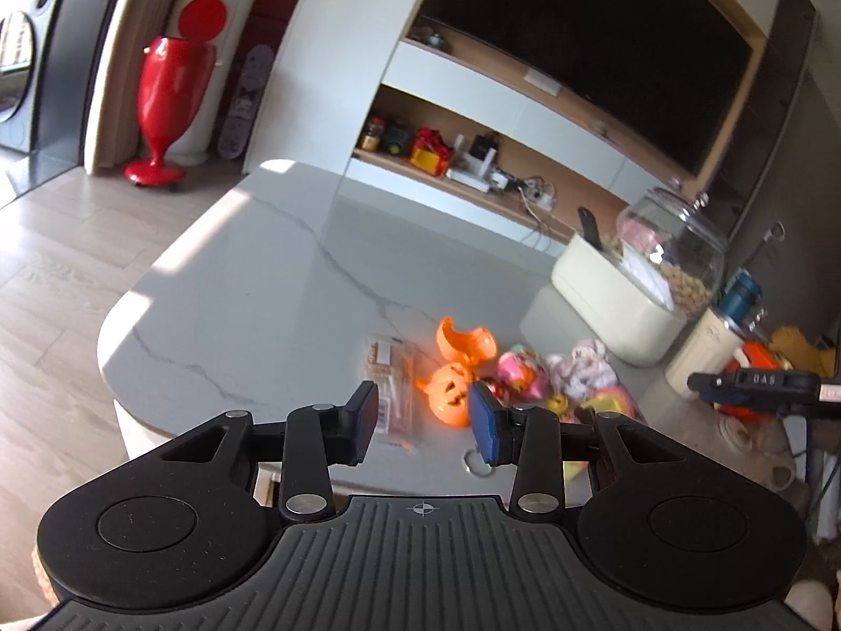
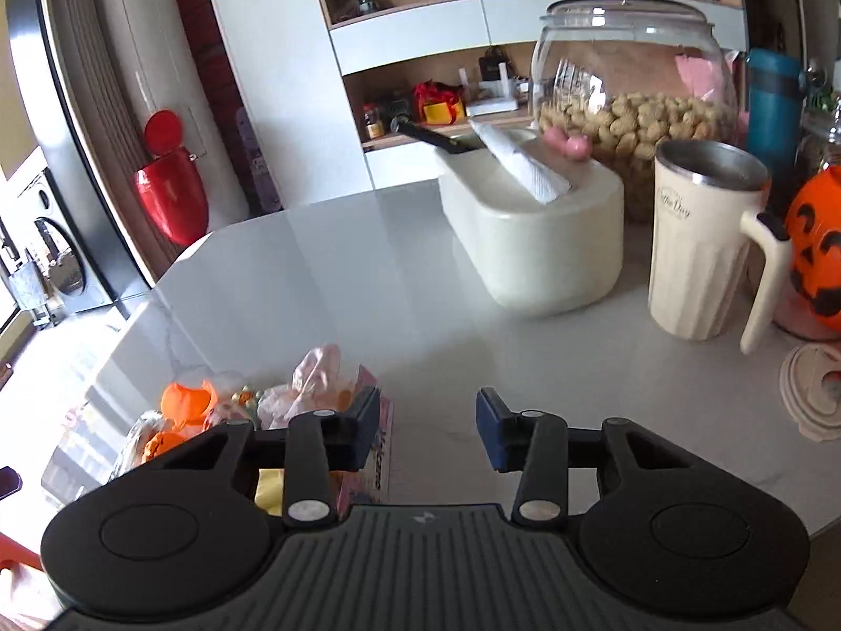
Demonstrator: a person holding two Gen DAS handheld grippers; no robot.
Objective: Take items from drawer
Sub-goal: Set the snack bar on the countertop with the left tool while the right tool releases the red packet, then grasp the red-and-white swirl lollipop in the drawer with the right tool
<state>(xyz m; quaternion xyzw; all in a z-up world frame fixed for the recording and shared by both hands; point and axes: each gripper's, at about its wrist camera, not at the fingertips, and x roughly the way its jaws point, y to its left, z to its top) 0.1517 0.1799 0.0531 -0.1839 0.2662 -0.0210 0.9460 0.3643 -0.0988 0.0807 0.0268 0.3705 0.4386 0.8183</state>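
- Left wrist view: left gripper [image 1: 424,423] over the near edge of the marble bench [image 1: 273,273], fingers [image 1: 362,420] partly apart, nothing between the pads.
- Toy pile on the bench just past the fingertips, at 12 to 2 o'clock from them: orange pumpkin [image 1: 447,394], a broken orange shell [image 1: 465,339] behind it, a pink toy [image 1: 520,370], a pale crumpled bag [image 1: 581,368].
- Snack packet [image 1: 389,378] lies flat at 11 o'clock of the pumpkin, blurred.
- Cream box [image 1: 609,310] at 2 o'clock with a glass jar [image 1: 673,242] behind it; cream mug [image 1: 699,352] to its right.
- Right gripper [image 1: 757,386] pokes in at 3 o'clock at the frame edge; its fingers cannot be judged from here.
- Red bin [image 1: 168,94] on the floor at 10 o'clock; dark TV [image 1: 594,47] at 1 o'clock.
- No drawer visible in this view.
- Right wrist view: right gripper [image 2: 427,428] above the bench [image 2: 336,273], fingers [image 2: 491,431] part open and empty, bare bench between them.
- Same pile at 9 o'clock of the fingers: pumpkin [image 2: 186,402], crumpled bag [image 2: 315,378], pink box [image 2: 381,452] partly under the left finger.
- Cream box [image 2: 531,247] at 12 o'clock with tissue [image 2: 518,163] sticking out; jar [image 2: 631,84] of nuts behind.
- Mug [image 2: 699,242] at 2 o'clock, big pumpkin bucket [image 2: 820,247] at 3 o'clock, teal bottle [image 2: 772,100] behind.
- Drawer not in view here either.
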